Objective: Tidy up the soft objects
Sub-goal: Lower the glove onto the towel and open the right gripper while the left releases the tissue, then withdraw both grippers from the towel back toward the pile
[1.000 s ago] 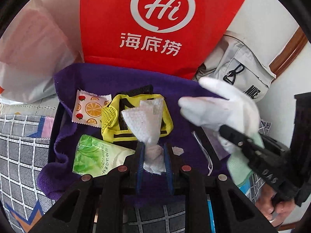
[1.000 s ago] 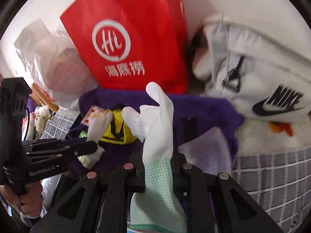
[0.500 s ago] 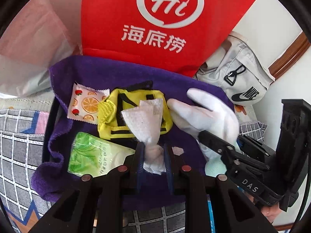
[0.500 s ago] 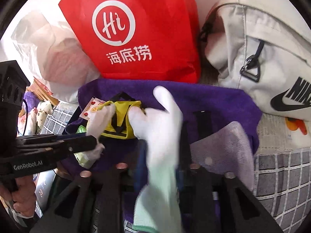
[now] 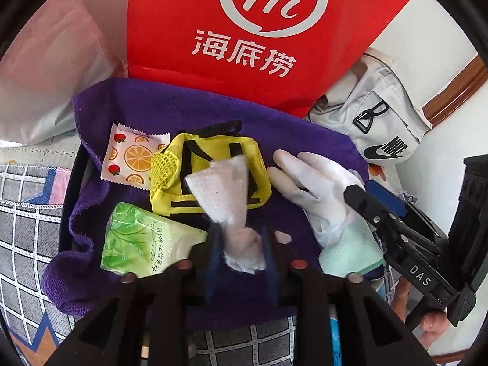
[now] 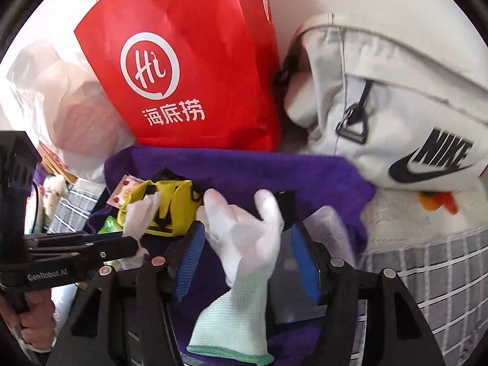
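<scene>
A purple towel [image 5: 183, 106] lies spread on checked bedding. On it are a yellow mesh pouch [image 5: 213, 152], a fruit-print sachet [image 5: 134, 155] and a green wipes packet [image 5: 137, 238]. My left gripper [image 5: 241, 244] has its jaws opening. A crumpled white tissue [image 5: 231, 201] stands between them, leaning over the pouch, with a slim gap at each pad. My right gripper [image 6: 247, 259] is also opening, its blue pads wide apart. The white glove [image 6: 244, 228] with a mint cuff lies flat on the towel between them, free of the pads, and shows as glove [image 5: 317, 183] right of the pouch.
A red paper bag [image 5: 259, 30] stands behind the towel. A grey Nike bag [image 6: 396, 91] leans at the back right and a translucent plastic bag [image 5: 45, 61] at the back left. Grey checked bedding [image 5: 24, 228] surrounds the towel. A folded lilac cloth [image 6: 329, 222] lies under my right finger.
The right gripper came down with the glove, laid it on the towel beside the pouch and spread its jaws off it. The left jaws have widened slightly around the tissue.
</scene>
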